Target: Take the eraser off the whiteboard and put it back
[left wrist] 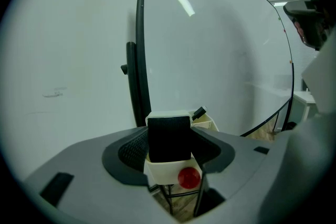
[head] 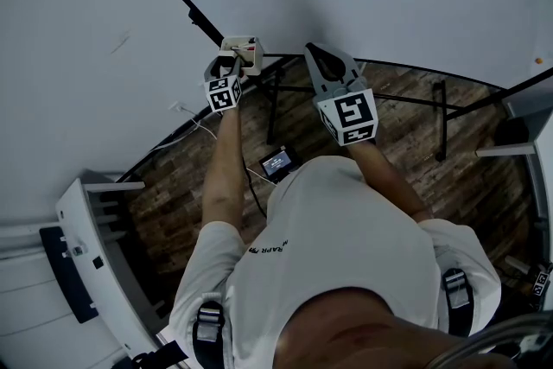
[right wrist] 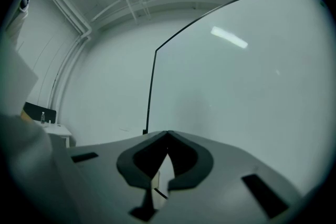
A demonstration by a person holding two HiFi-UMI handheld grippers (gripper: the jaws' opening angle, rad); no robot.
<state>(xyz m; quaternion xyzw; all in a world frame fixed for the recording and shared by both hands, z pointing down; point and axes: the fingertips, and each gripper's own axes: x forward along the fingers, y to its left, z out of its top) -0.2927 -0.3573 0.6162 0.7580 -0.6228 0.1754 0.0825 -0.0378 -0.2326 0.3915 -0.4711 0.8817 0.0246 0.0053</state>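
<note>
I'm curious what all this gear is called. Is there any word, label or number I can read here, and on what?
"RAPR": small dark print on the person's white shirt; anything more of it is unreadable.
Marker cubes: black-and-white square patterns only, no words.
Small lit screen on the floor: too small to read.

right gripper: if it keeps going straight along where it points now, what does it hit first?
Most likely the whiteboard: the right gripper faces its blank surface, close to the left edge, with nothing visible between. Depth is unclear.
</note>
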